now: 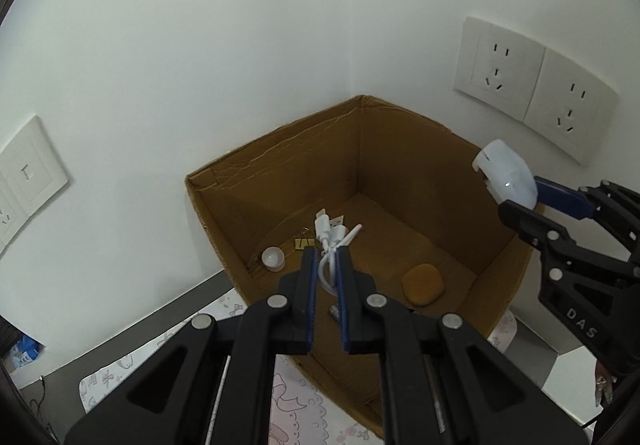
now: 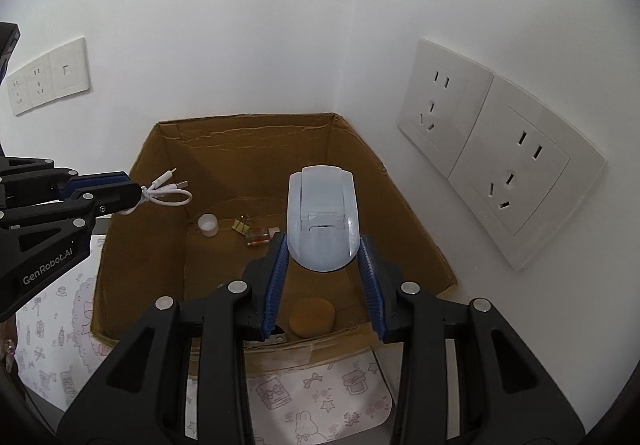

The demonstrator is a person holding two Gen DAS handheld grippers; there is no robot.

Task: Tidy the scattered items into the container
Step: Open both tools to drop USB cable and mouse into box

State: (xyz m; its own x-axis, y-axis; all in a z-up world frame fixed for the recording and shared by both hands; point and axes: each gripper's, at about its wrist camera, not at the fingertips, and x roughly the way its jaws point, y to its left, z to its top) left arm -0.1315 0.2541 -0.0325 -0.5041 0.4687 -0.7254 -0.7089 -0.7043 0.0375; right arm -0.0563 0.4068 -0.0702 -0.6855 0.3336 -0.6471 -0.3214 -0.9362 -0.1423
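My left claw (image 1: 325,265) is clamped on a coiled white cable (image 1: 330,245), whose loops and plugs stick out past the blue pads; it hangs over the open cardboard box (image 1: 400,149), above the left part of the box floor. From the right wrist view the same cable (image 2: 160,193) juts from the left claw (image 2: 132,191) just inside the box's left wall.

My right claw (image 2: 324,249) grips a white computer mouse (image 2: 320,219) by its rear end, the blue pads pressed against both its sides. The mouse is held above the box interior, clear of the floor. In the left wrist view the mouse (image 1: 506,177) sits at the box's right rim, pinched in the right claw (image 1: 520,197).

On the box floor lie a small white cap (image 1: 273,258) near the left wall, a yellow binder clip (image 1: 304,243) just beside it, and a rounded orange-brown piece (image 1: 423,283) nearer the front wall. The right wrist view also shows a small amber item (image 2: 258,237) next to the clip; what it is I cannot tell.

The box stands in a wall corner on a patterned mat (image 2: 320,397) over the counter. Wall sockets (image 2: 500,169) are mounted to the right.
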